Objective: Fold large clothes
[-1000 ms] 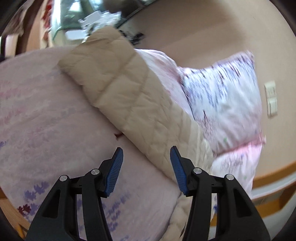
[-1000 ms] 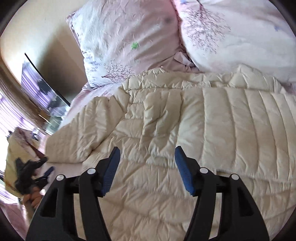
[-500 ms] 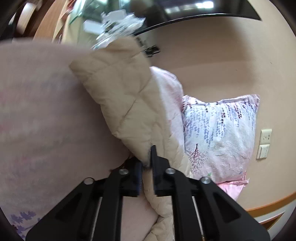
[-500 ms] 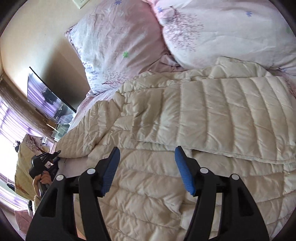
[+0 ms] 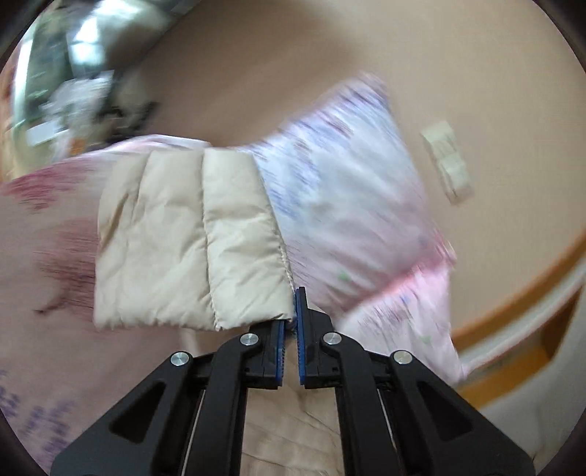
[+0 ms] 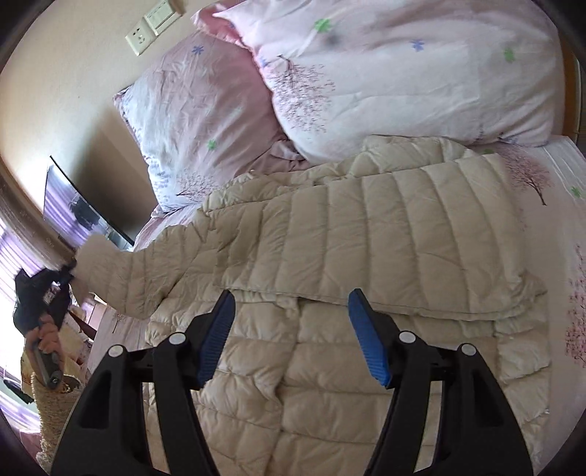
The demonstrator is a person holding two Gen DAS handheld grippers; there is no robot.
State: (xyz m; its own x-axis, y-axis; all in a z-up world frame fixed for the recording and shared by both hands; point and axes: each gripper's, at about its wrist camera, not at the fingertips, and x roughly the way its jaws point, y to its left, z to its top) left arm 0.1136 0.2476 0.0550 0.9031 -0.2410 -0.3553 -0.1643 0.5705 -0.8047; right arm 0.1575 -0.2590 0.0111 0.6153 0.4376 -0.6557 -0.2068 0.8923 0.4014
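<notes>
A cream quilted down jacket [image 6: 366, 256] lies spread on the bed, one sleeve folded across its body. My left gripper [image 5: 290, 322] is shut on the cuff end of the other sleeve [image 5: 190, 241] and holds it lifted off the bed. In the right wrist view that sleeve [image 6: 124, 282] stretches out to the left, with the left gripper [image 6: 62, 274] at its end. My right gripper [image 6: 293, 329] is open and empty, hovering above the middle of the jacket.
Two pink floral pillows [image 6: 205, 121] [image 6: 403, 69] lean at the head of the bed against the wall. The pink floral sheet [image 6: 560, 234] shows to the right of the jacket. A wall socket [image 6: 152, 25] and a dark screen [image 6: 80, 212] are behind.
My left gripper has shut on the sleeve cuff and lifted it off the bed. My right gripper has drawn back and stayed open above the jacket.
</notes>
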